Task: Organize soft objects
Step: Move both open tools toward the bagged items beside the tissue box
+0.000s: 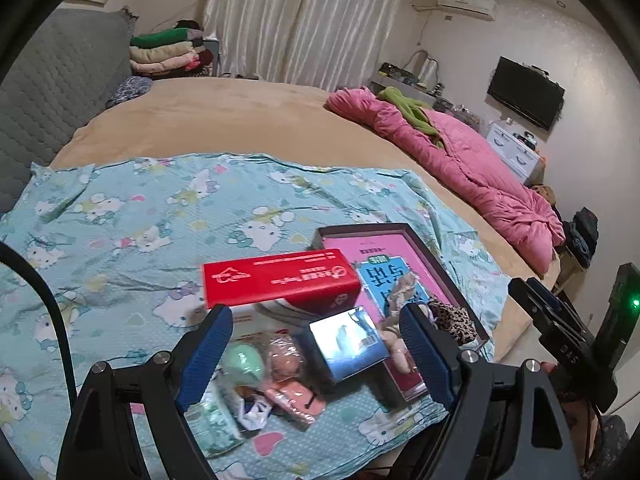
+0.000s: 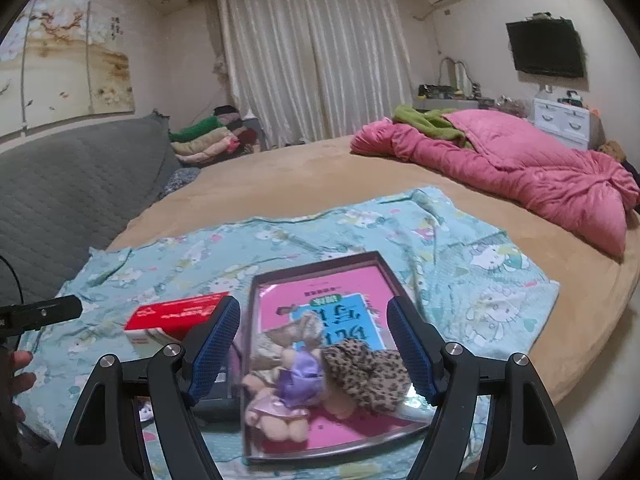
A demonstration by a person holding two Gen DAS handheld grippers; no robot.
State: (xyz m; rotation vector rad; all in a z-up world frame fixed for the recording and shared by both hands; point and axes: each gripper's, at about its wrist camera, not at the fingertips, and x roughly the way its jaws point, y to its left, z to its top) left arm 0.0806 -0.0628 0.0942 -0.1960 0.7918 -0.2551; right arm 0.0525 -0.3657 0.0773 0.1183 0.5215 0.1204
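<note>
A dark tray (image 2: 256,300) lies on the cartoon-print sheet and holds a pink and blue book (image 2: 344,300), a plush rabbit in a purple dress (image 2: 288,380) and a leopard-print soft piece (image 2: 368,372). My right gripper (image 2: 314,348) is open above them, holding nothing. In the left wrist view my left gripper (image 1: 316,344) is open over a red box (image 1: 276,276), a shiny blue box (image 1: 348,340), a green ball (image 1: 244,364), a pink packet (image 1: 292,396) and a small doll (image 1: 280,356). The tray (image 1: 424,248) and the leopard piece (image 1: 452,318) lie to its right.
The blue sheet (image 1: 120,220) covers the near part of a tan round bed (image 2: 300,172). A pink quilt (image 2: 520,168) with a green cloth lies at the far right. Folded blankets (image 2: 208,140), a grey headboard (image 2: 60,192) and a white dresser (image 2: 560,120) stand beyond.
</note>
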